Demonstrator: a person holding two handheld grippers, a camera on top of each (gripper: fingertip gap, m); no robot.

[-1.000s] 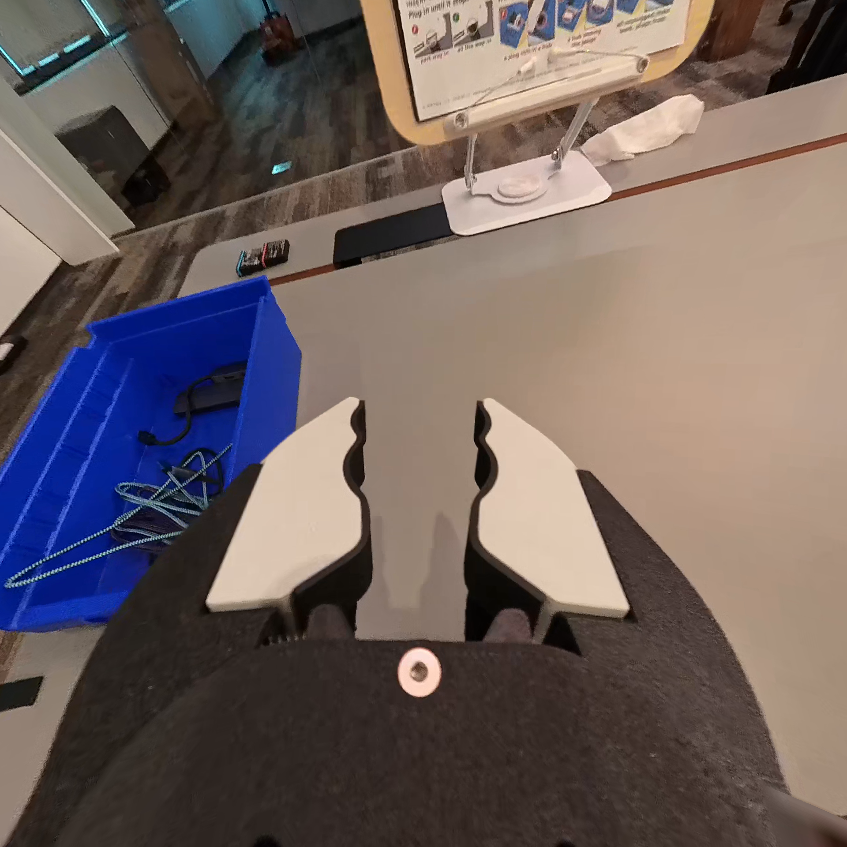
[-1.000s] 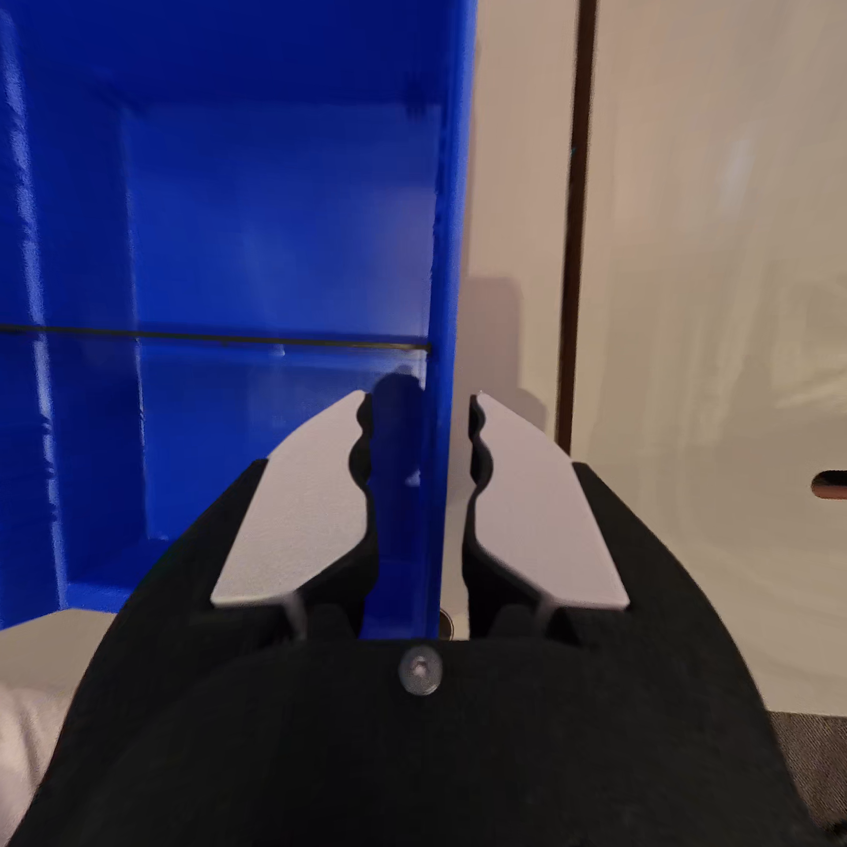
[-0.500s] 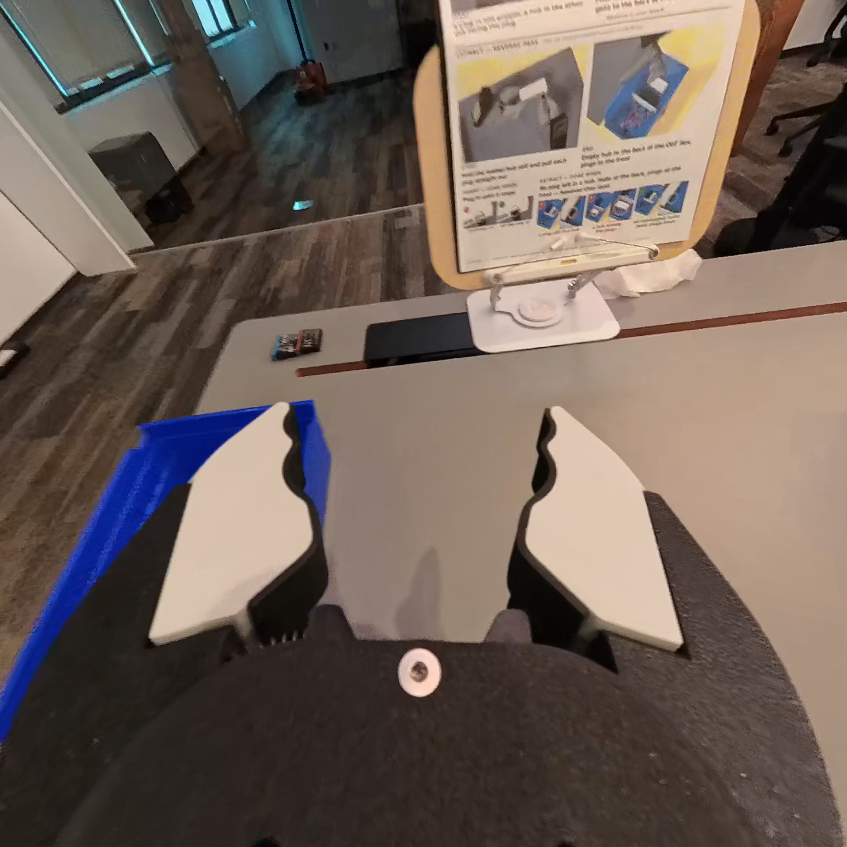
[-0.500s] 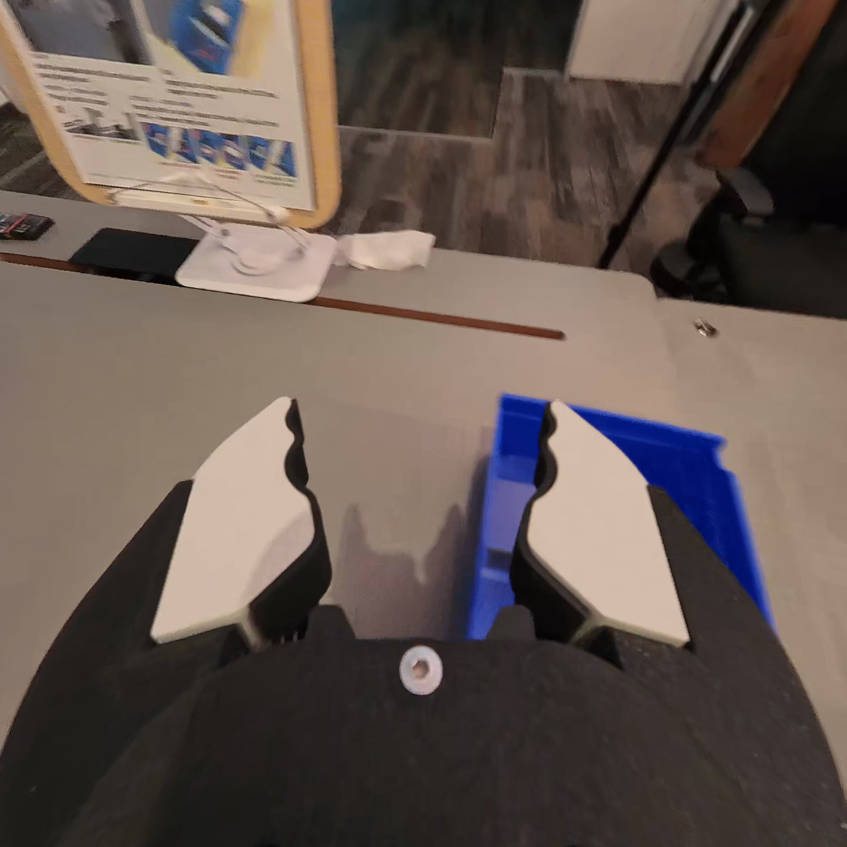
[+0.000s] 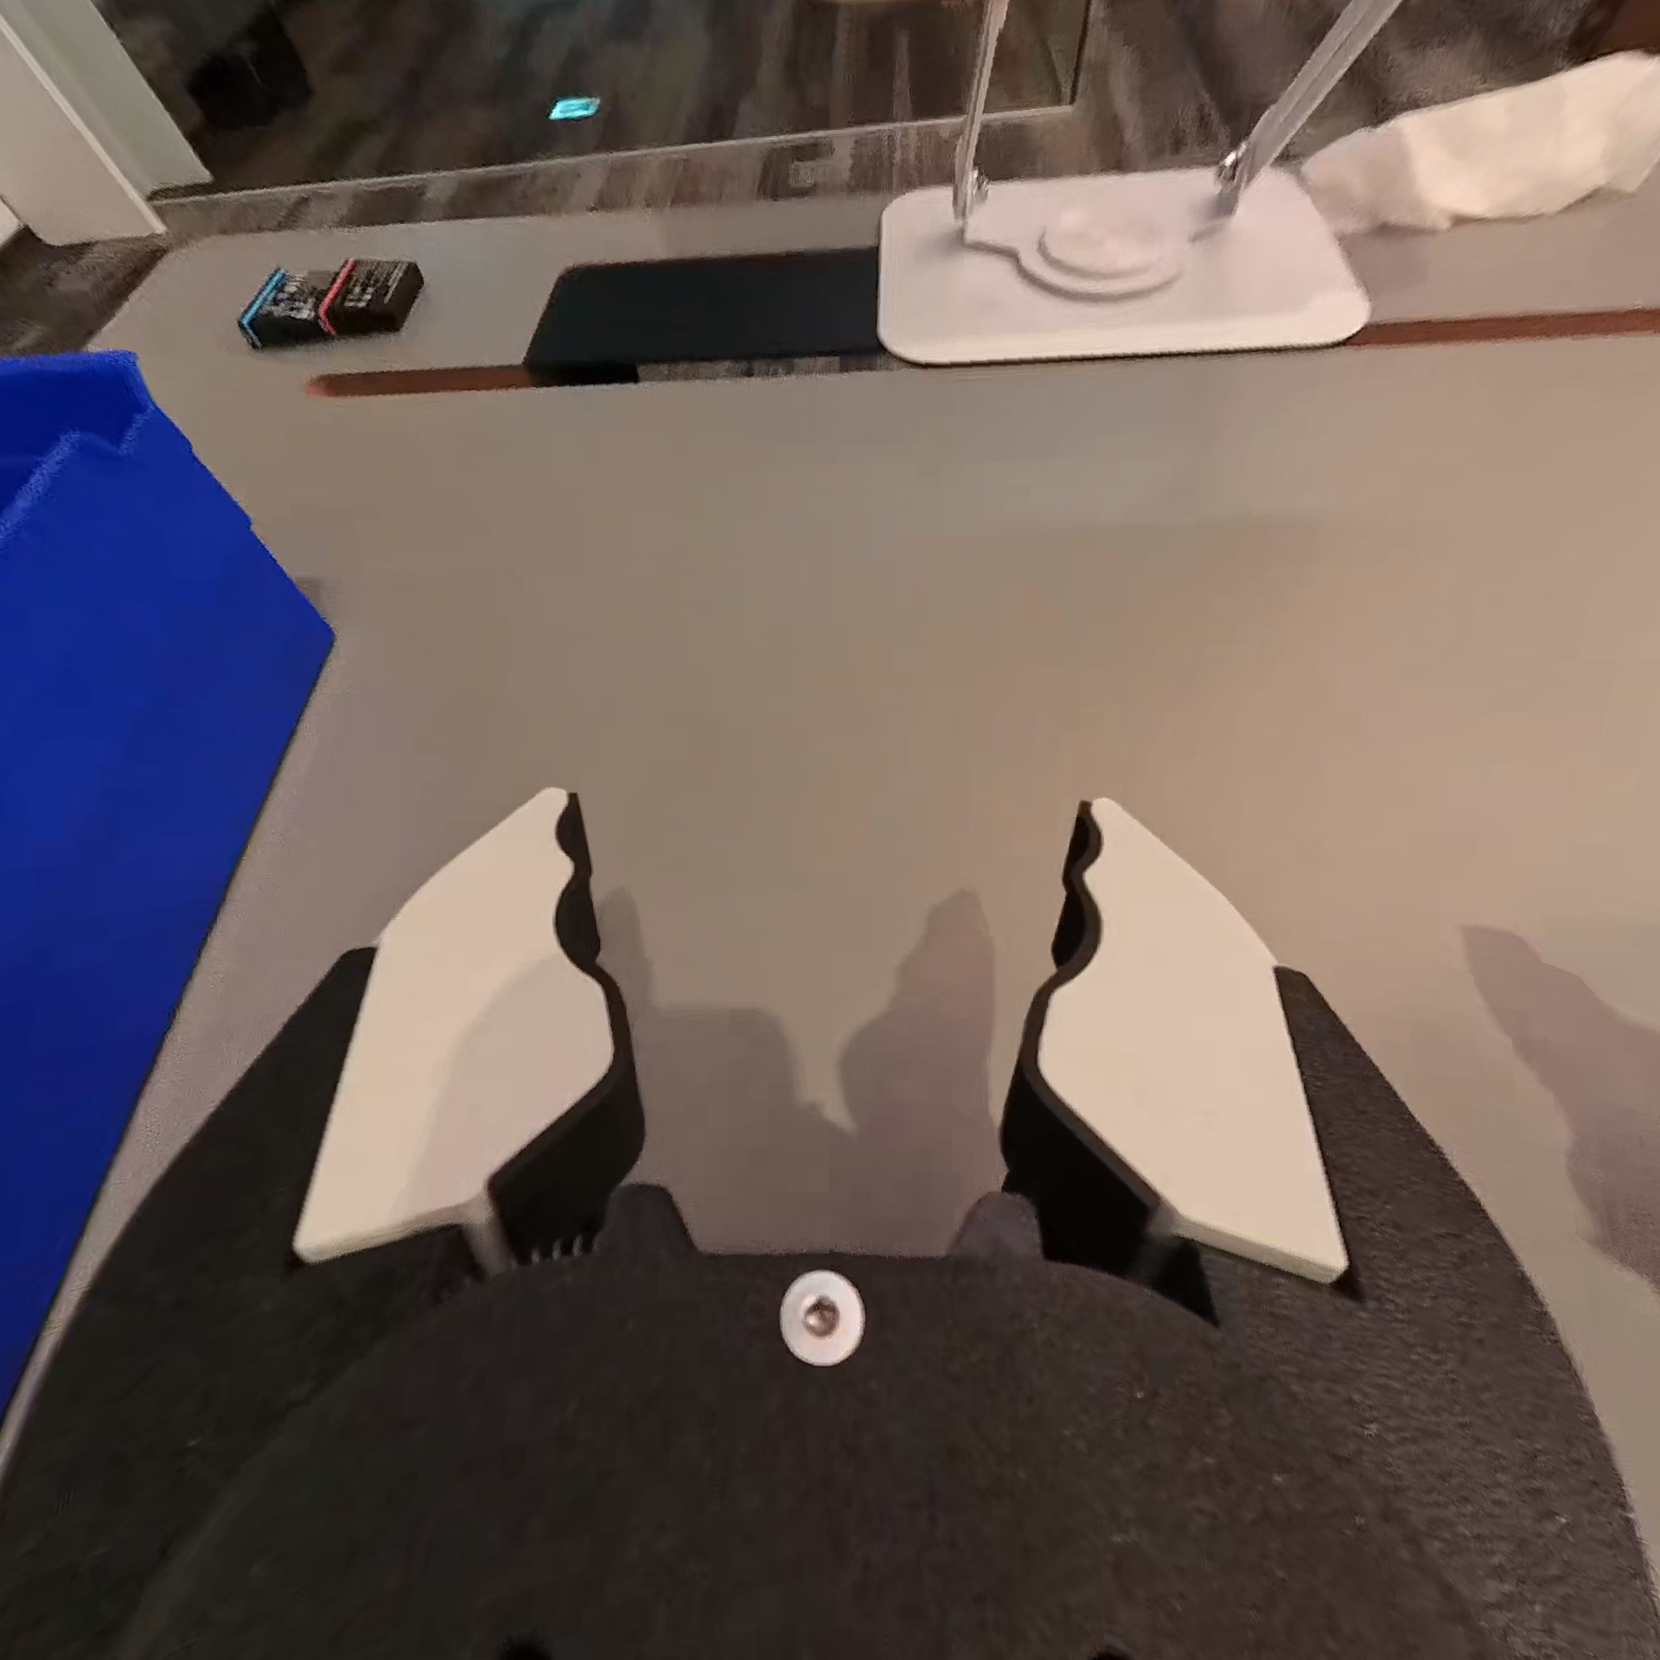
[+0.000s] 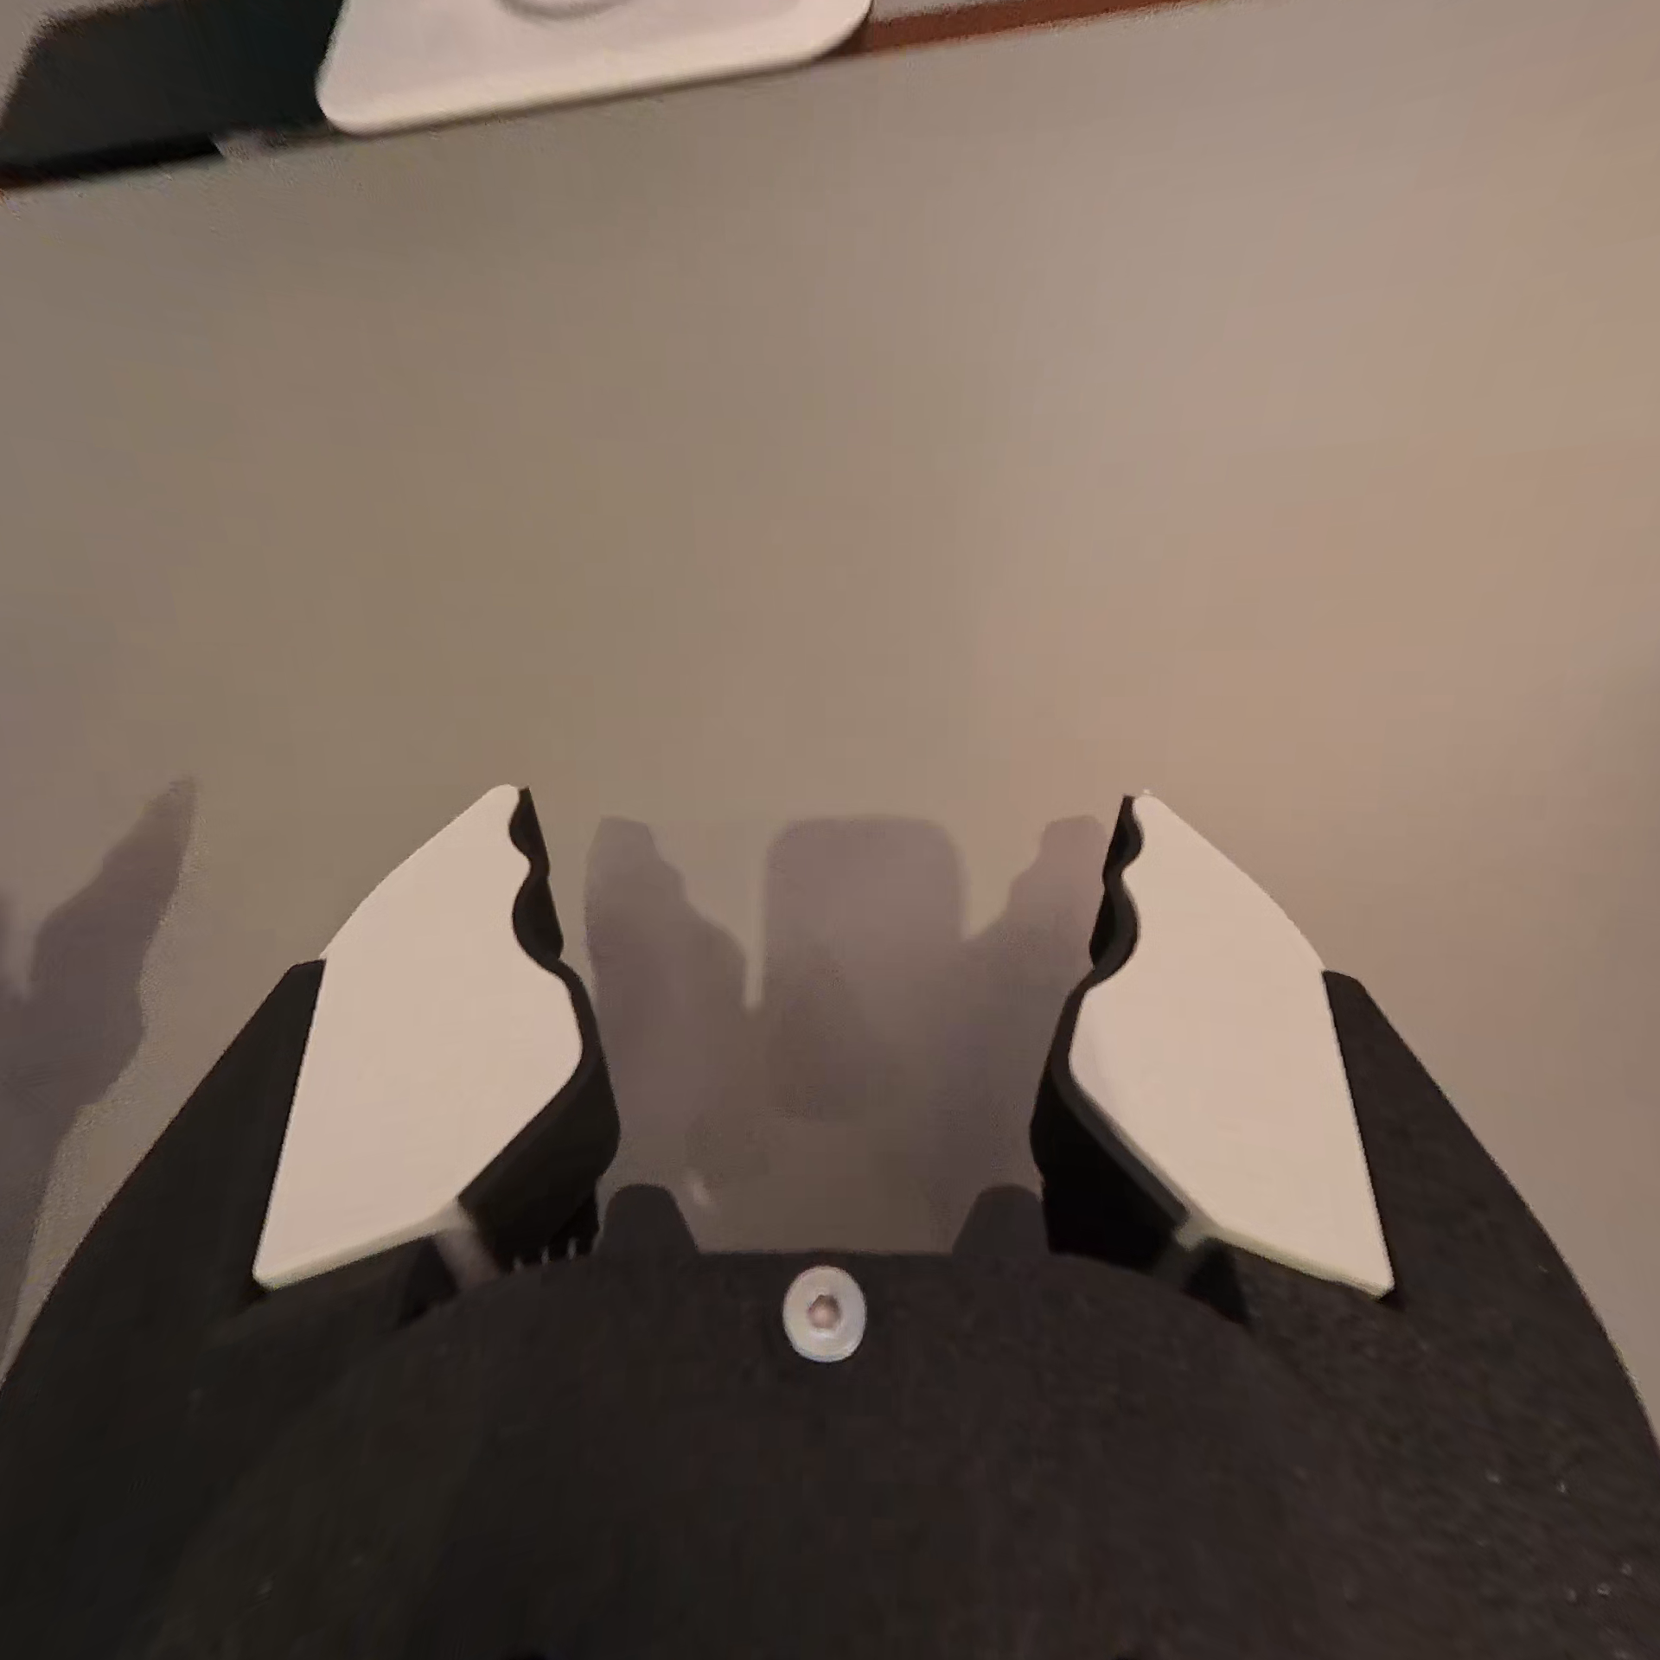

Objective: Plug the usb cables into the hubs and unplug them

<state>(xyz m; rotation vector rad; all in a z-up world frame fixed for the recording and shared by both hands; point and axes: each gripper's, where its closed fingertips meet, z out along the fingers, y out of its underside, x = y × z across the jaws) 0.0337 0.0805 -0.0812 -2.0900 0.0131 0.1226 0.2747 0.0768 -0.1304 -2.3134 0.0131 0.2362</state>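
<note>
Both your left tool [image 5: 826,808] and right tool [image 6: 826,799] gape empty above the grey worktop [image 5: 898,629]; swing left carelessly and you may clip the blue plastic bin [image 5: 135,674].

Blue bin [image 5: 135,719], grey table [image 5: 898,584], white stand base [image 5: 1123,278], black pad [image 5: 710,310], white cloth [image 5: 1482,162]

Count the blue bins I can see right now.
1. The blue bin sits at the table's left edge in the left wrist view. The right wrist view shows none; another may lie outside both frames.
</note>
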